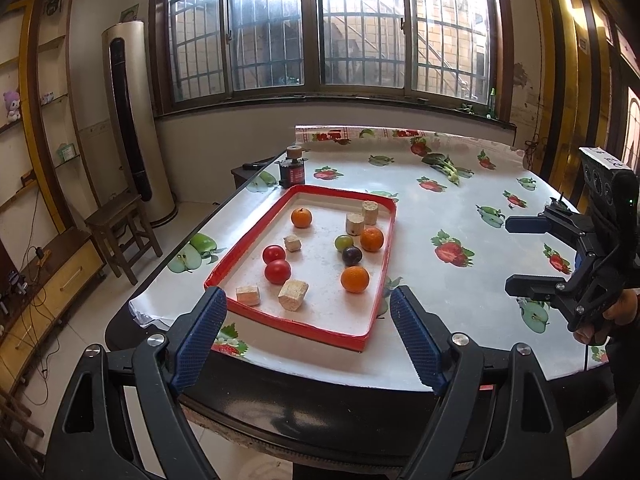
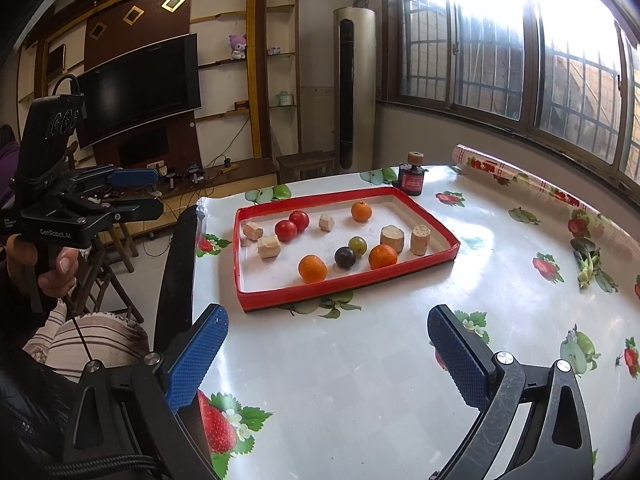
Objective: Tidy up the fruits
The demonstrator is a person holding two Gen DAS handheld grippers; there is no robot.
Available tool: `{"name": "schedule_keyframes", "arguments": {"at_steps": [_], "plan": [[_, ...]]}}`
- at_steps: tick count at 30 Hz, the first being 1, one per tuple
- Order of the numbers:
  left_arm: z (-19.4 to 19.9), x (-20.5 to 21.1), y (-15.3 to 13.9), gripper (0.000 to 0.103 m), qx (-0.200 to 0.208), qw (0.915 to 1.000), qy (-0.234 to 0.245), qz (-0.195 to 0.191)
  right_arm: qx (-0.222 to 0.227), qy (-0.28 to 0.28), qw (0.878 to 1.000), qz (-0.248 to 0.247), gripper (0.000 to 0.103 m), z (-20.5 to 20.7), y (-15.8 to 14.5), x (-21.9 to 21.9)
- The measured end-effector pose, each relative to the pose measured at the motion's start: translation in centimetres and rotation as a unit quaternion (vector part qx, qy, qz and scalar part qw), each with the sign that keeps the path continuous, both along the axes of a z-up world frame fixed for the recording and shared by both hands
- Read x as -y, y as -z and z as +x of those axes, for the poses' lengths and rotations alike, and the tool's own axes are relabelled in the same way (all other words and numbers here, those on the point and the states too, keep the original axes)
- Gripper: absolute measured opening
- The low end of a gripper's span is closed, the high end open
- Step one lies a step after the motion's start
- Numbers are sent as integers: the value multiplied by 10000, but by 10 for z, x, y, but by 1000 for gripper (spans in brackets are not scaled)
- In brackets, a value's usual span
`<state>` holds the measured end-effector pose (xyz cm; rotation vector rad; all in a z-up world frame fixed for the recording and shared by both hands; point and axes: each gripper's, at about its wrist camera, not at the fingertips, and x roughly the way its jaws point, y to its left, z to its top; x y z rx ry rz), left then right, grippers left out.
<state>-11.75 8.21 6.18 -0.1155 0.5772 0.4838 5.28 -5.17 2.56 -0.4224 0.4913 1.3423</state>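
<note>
**Fruit gathered within the red tray**

Inside the red tray (image 1: 382,248) on your worktop (image 1: 472,216) lie three oranges (image 1: 355,279), two tomatoes (image 1: 277,271), grapes and cork blocks. Your left gripper (image 1: 308,320) and right gripper (image 2: 328,344) hover before the tray, fingers apart, empty.
</note>
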Motion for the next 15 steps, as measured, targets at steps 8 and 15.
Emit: {"name": "schedule_keyframes", "arguments": {"at_steps": [8,15], "plan": [[-1,-1,2,84,96,9999,-133,43,-54,88,9999,-49,101,7,5,6],[1,-2,4,84,13,9998,-199,81,-87,91,9999,-72,101,7,9,9]]}}
